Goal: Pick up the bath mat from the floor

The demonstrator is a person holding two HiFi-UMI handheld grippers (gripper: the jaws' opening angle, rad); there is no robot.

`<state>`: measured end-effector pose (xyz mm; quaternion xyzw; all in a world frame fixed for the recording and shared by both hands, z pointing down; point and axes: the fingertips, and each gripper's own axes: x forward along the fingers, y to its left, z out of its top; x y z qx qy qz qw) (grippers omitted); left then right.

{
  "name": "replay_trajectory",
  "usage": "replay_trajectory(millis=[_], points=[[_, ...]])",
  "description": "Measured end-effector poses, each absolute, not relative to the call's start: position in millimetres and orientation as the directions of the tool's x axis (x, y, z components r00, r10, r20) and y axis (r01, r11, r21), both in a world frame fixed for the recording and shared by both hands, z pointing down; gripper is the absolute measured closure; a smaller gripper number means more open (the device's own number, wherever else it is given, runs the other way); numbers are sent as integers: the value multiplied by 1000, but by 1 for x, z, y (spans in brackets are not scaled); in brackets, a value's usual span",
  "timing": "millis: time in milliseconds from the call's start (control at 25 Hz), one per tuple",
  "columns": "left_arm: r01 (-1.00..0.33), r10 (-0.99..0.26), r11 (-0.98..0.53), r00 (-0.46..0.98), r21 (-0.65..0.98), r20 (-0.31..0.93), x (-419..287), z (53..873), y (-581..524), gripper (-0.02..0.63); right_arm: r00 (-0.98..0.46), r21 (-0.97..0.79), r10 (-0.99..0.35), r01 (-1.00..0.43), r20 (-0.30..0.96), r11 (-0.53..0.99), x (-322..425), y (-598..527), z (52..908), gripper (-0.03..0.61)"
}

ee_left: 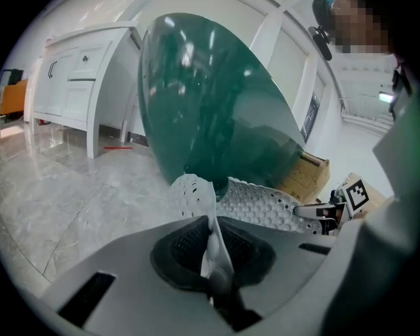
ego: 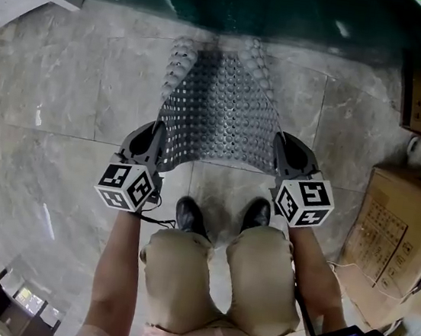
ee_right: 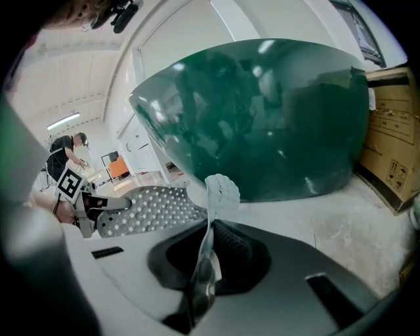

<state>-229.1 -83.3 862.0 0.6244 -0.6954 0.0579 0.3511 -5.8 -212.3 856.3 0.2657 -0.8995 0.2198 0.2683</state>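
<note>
A grey perforated bath mat (ego: 219, 111) with rows of bumps hangs stretched between my two grippers, its near edge lifted and its far end trailing toward the green tub. My left gripper (ego: 154, 145) is shut on the mat's near left corner; that corner (ee_left: 209, 244) stands pinched between the jaws. My right gripper (ego: 283, 156) is shut on the near right corner, and the mat (ee_right: 205, 252) shows as a thin sheet clamped between the pads. Each gripper view shows the other gripper across the sagging mat.
A dark green tub (ego: 239, 10) stands just beyond the mat. Cardboard boxes (ego: 401, 242) are stacked at the right on the grey marble floor (ego: 58, 97). The person's shoes (ego: 189, 216) stand below the mat's near edge. White cabinets (ee_left: 72, 85) line the left wall.
</note>
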Motion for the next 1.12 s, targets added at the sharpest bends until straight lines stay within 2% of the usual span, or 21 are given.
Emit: replay_trajectory(millis=[440,1120], points=[[-900,-831,171,87,401,549,-215,844,-100,578,-751,-279,-295,-534,591,798,-34,-201,838,551],[-907,-828,103,149,408,541,-191,766,-116,578,-794,-340,-218,-468,568,816,-63,-188,767,551]])
